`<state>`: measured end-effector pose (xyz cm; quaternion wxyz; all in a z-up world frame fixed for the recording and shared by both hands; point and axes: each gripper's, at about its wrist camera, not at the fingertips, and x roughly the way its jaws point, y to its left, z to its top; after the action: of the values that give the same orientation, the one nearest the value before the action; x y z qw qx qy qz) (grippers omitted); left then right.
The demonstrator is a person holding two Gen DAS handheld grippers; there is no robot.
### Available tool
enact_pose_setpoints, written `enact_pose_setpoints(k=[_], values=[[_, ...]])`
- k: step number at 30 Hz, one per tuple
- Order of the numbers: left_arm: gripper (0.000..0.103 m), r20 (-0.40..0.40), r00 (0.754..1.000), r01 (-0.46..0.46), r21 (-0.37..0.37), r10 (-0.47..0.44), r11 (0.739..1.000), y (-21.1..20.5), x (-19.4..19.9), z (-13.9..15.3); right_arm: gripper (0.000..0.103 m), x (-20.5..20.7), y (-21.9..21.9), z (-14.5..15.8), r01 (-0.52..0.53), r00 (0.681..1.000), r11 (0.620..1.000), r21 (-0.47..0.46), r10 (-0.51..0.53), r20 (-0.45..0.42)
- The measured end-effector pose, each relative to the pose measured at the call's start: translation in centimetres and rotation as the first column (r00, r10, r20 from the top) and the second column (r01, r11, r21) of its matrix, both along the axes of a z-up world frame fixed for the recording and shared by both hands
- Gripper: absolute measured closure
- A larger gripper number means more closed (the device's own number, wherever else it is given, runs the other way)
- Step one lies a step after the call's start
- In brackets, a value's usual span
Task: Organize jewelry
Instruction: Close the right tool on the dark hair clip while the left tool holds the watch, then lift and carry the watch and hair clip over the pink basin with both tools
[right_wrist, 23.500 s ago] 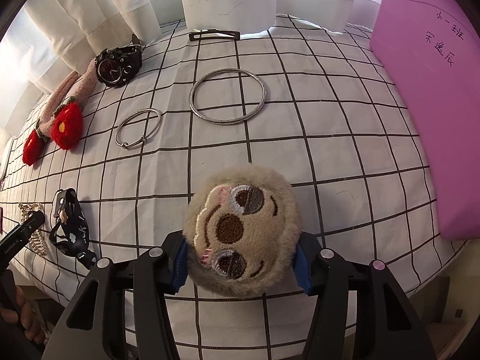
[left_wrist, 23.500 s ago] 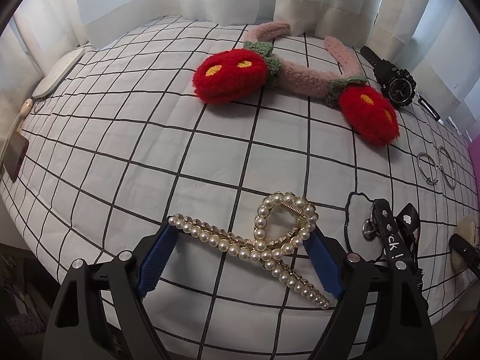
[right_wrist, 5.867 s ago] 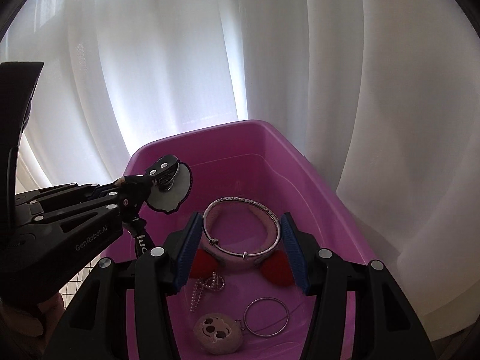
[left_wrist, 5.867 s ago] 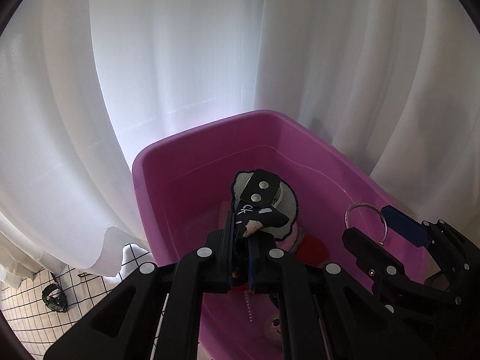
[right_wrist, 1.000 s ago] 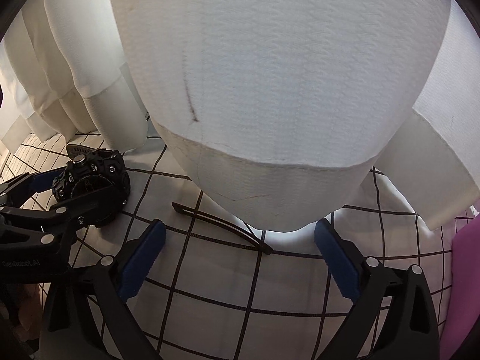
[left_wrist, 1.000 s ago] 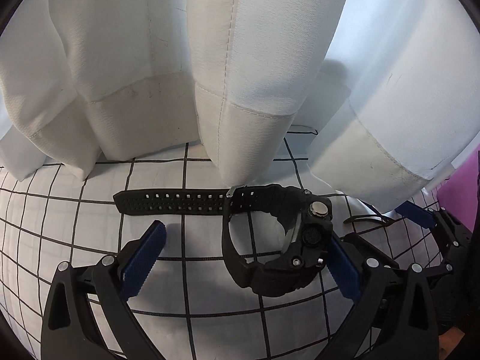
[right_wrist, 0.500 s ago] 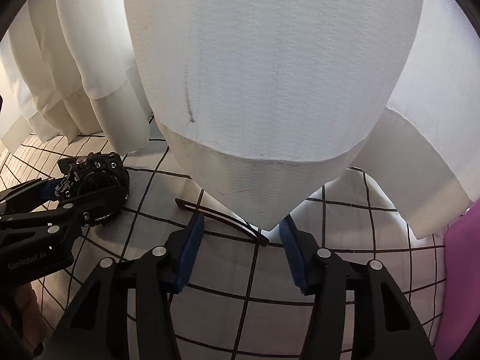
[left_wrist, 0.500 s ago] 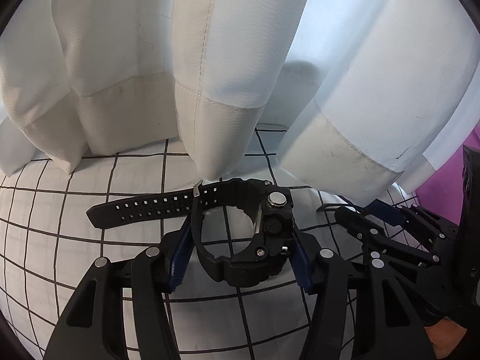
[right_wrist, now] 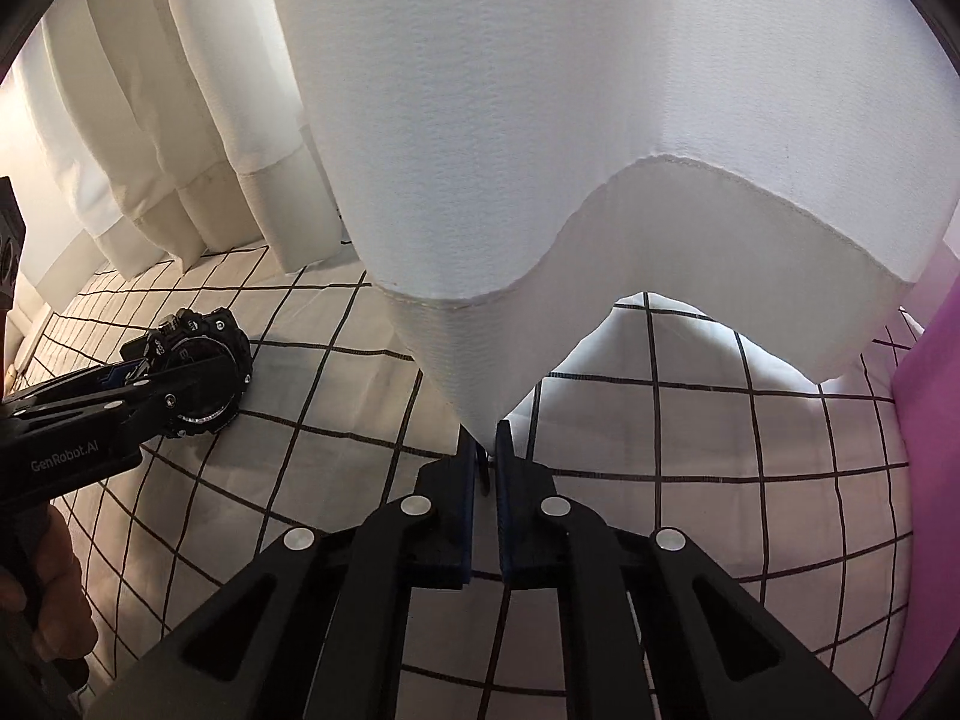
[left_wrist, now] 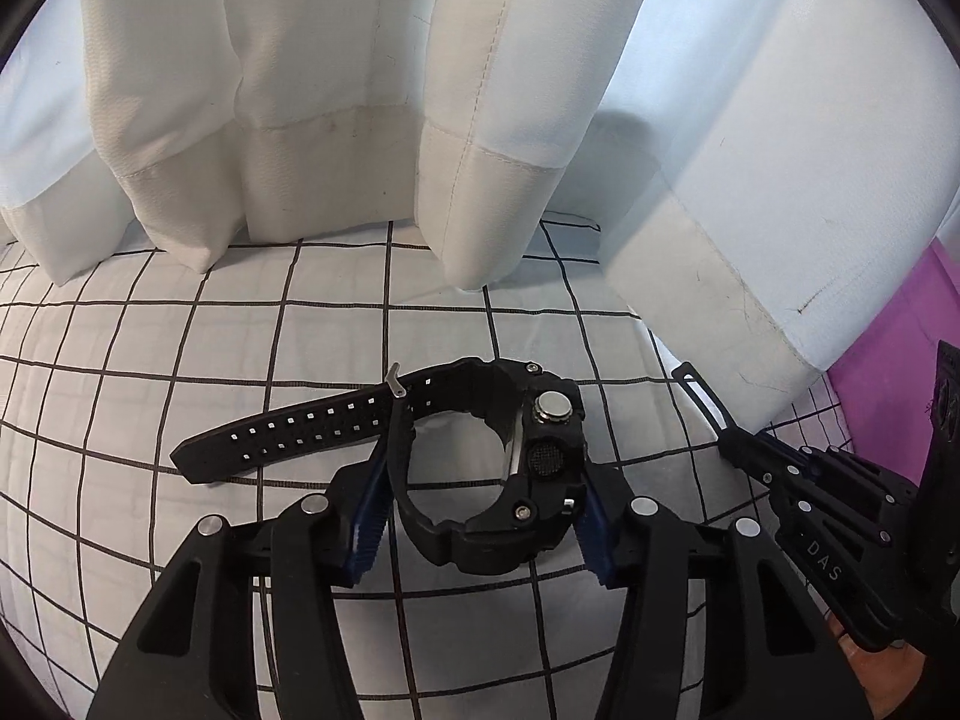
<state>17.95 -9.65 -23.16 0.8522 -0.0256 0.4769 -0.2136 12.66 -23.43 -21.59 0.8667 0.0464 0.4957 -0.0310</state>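
While gripped, watch (left_wrist: pixel 486 480) fills left claw (left_wrist: pixel 483 507).

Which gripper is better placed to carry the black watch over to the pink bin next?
Left. The left gripper is shut on the black watch; the right gripper pinches a thin black clip.

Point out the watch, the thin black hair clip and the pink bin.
watch (left_wrist: pixel 543 459): left wrist view, on the side of its case, held between the left gripper's pads.
hair clip (left_wrist: pixel 699 393): left wrist view, on its thin black bar.
pink bin (right_wrist: pixel 927 450): right wrist view, on its outer wall.
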Motion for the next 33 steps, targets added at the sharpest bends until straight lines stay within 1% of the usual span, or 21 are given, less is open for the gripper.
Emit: enact_pose_setpoints(k=[5, 8, 10, 13, 15, 23, 27, 33], values=[[0.052, -0.004, 1.000, 0.011, 0.002, -0.011, 1.000, 0.3, -1.5, 0.2, 0.097, -2.3, 1.0, 0.2, -0.005, 1.000, 1.000, 0.018, 0.005, -0.025], [0.052, 0.001, 1.000, 0.018, 0.007, -0.018, 1.000, 0.3, -2.2, 0.4, 0.097, -3.9, 1.4, 0.1, 0.004, 1.000, 1.000, 0.025, -0.003, -0.024], [0.052, 0.004, 1.000, 0.020, 0.006, -0.020, 1.000, -0.6, -2.6, 0.3, 0.097, -5.0, 2.3, -0.1, 0.011, 1.000, 1.000, 0.025, -0.010, -0.023], [0.052, 0.008, 1.000, 0.026, 0.003, -0.026, 1.000, 0.4, -3.5, 0.5, 0.097, -5.8, 3.1, 0.3, 0.020, 1.000, 0.999, 0.030, -0.019, -0.021], [0.052, 0.016, 0.999, 0.033, 0.004, -0.033, 0.999, 0.4, -3.8, 0.7, 0.097, -6.9, 2.7, 1.0, 0.023, 1.000, 0.999, 0.030, -0.022, -0.013], [0.052, 0.064, 0.995, 0.080, -0.001, -0.080, 0.997, 1.1, -6.4, 2.7, 0.097, -8.3, 3.8, 3.5, 0.034, 0.999, 0.999, 0.020, -0.034, 0.036], [0.052, 0.091, 0.990, 0.107, -0.008, -0.105, 0.994, 1.4, -7.8, 4.5, 0.097, -9.7, 3.9, 5.3, 0.046, 0.997, 0.998, 0.030, -0.048, 0.062], [0.052, 0.119, 0.983, 0.144, -0.007, -0.142, 0.990, 0.4, -9.6, 6.6, 0.097, -11.6, 4.0, 8.0, 0.064, 0.992, 0.997, 0.034, -0.068, 0.104]])
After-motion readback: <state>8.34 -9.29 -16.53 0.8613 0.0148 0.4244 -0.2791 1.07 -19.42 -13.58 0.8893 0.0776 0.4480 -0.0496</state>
